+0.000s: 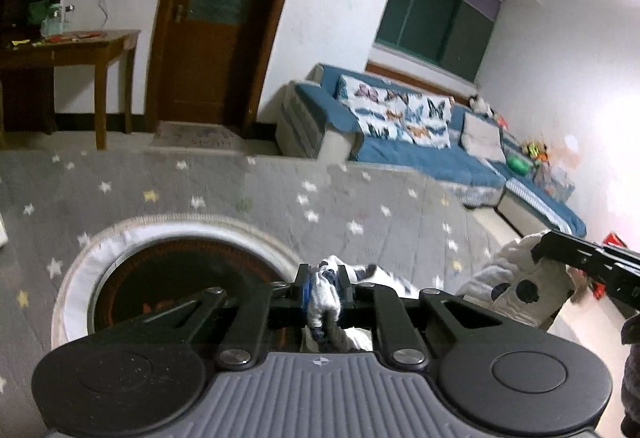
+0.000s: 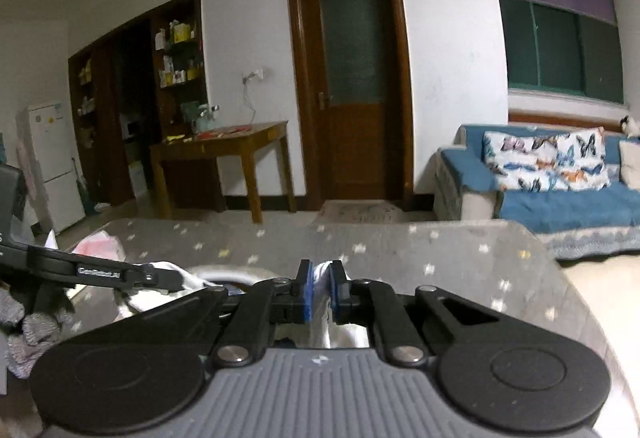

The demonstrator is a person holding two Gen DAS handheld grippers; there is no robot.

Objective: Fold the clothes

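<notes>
Barely started: pinched one white patterned garment (image 1: pixel 326 290) in both left gripper (image 1: pixel 325 288) and right gripper (image 2: pixel 320 288), clamped tight, no fold made, everything left to do

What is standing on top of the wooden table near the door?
On the wooden table stand a pale green jug-like container and flat red and yellow papers. Its left end disappears against the dark shelf.

We carried two matching black grippers, left gripper (image 1: pixel 324 288) and right gripper (image 2: pixel 320 288), with ribbed grey housings, silver pivot screws, blue finger pads (image 2: pixel 306 292) and white lettering.
</notes>
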